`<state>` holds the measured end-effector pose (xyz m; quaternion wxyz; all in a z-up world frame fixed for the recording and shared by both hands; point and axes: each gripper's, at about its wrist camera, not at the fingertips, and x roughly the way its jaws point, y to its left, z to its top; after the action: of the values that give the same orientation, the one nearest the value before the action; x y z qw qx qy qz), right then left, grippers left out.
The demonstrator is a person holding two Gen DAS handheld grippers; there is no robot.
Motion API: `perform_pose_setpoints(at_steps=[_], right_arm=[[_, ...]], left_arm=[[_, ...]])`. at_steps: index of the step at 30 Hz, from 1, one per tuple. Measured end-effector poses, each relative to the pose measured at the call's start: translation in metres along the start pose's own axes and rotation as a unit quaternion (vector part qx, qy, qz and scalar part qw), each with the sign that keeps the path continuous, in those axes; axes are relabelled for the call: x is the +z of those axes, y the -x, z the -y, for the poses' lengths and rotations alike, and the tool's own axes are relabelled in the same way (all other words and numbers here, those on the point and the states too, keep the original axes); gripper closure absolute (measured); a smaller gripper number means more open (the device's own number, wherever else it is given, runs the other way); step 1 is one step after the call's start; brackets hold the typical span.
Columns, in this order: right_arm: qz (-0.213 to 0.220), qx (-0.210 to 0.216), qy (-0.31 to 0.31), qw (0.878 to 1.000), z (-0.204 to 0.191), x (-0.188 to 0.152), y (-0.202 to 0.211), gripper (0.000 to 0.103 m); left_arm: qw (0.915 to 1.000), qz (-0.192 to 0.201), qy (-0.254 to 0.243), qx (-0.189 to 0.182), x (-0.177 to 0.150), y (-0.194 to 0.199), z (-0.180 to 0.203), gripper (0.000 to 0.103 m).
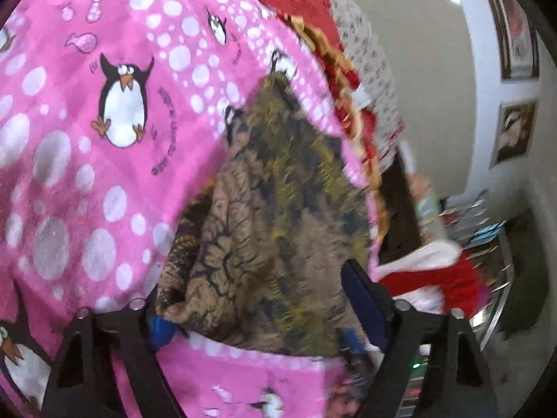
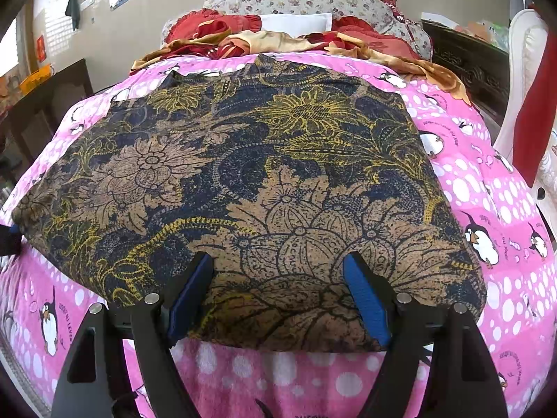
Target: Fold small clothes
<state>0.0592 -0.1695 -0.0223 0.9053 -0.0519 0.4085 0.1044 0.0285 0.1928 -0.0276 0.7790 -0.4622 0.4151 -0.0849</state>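
Note:
A floral garment (image 2: 264, 188) in dark blue, tan and yellow lies flat on a pink penguin blanket (image 2: 487, 188). My right gripper (image 2: 278, 271) is open over its near edge, with the blue pads (image 2: 365, 299) apart above the cloth. In the left wrist view the same garment (image 1: 275, 216) hangs in a narrow, blurred fold between my left gripper's (image 1: 257, 299) wide-apart fingers. The left pad (image 1: 162, 332) is partly hidden behind the cloth. The left gripper also shows at the garment's left corner in the right wrist view (image 2: 14, 233).
Red and gold bedding (image 2: 222, 38) and a floral pillow (image 2: 306, 0) lie at the head of the bed. A dark wooden headboard (image 2: 470, 62) and a white chair (image 2: 529, 87) stand at right. Framed pictures (image 1: 515, 132) hang on the wall.

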Motion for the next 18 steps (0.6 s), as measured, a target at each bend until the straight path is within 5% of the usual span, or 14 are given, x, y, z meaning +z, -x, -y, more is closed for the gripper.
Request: perform_pose_setpoints(at_steps=[4, 9, 14, 18], right_arm=[[0.0, 0.002, -0.001, 1.0, 0.0, 0.001, 0.001, 0.028], [-0.002, -0.001, 0.0, 1.0, -0.001, 0.001, 0.0, 0.028], [-0.034, 0.004, -0.008, 0.999, 0.001, 0.014, 0.002, 0.032], [-0.047, -0.022, -0.013, 0.999, -0.011, 0.062, 0.02, 0.035]], left_arm=[[0.997, -0.017, -0.072, 0.022, -0.011, -0.005, 0.013, 0.034], [0.9892, 0.001, -0.12, 0.084, -0.017, -0.006, 0.009, 0.069], [0.9923, 0.025, -0.095, 0.076, -0.02, 0.004, -0.005, 0.077], [0.9882, 0.05, -0.107, 0.097, -0.025, 0.009, 0.0, 0.085]])
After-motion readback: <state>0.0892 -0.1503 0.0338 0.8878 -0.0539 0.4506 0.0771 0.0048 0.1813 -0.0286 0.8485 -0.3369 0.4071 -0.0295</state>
